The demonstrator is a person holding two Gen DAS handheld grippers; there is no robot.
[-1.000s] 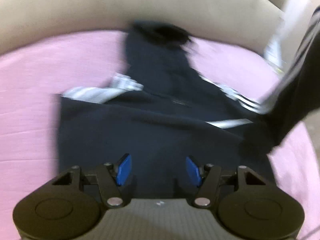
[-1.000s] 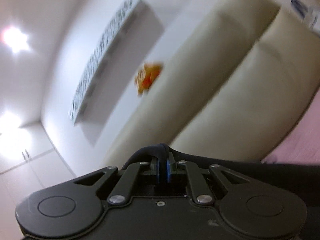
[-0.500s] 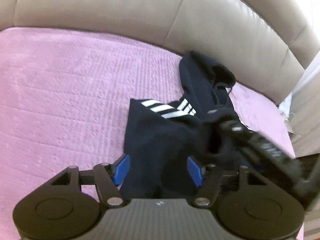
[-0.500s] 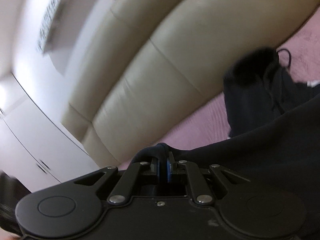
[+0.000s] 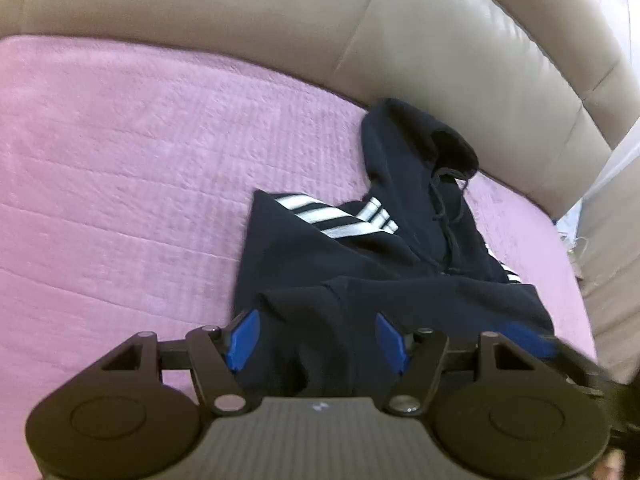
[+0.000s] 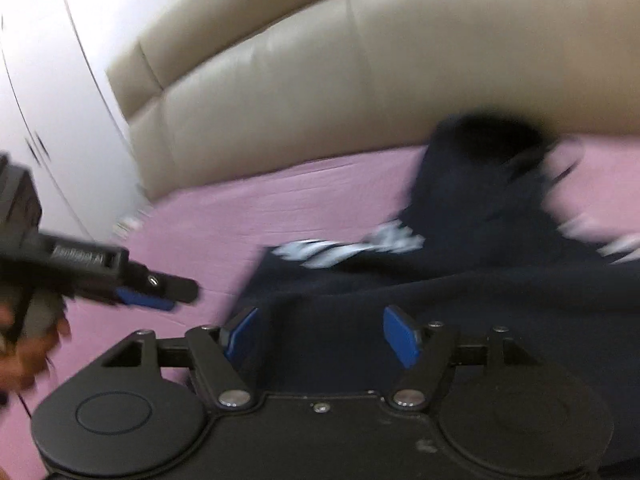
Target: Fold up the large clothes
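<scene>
Dark hoodie (image 5: 360, 276) with white stripes lies bunched on pink bed cover (image 5: 120, 208), hood toward the beige headboard (image 5: 280, 32). Left gripper (image 5: 316, 338) spread, fabric between its blue pads, not pinched. Right gripper (image 6: 320, 334) jaws opening over the hoodie's near fold, gripping nothing

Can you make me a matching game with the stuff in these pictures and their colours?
Things:
1. hoodie
2. blanket
3. sofa back
4. gripper pads

Colours:
A. pink
B. blue
C. beige
D. dark navy with white stripes

Pairs: 1-D, 2-A, 3-C, 4-B
</scene>
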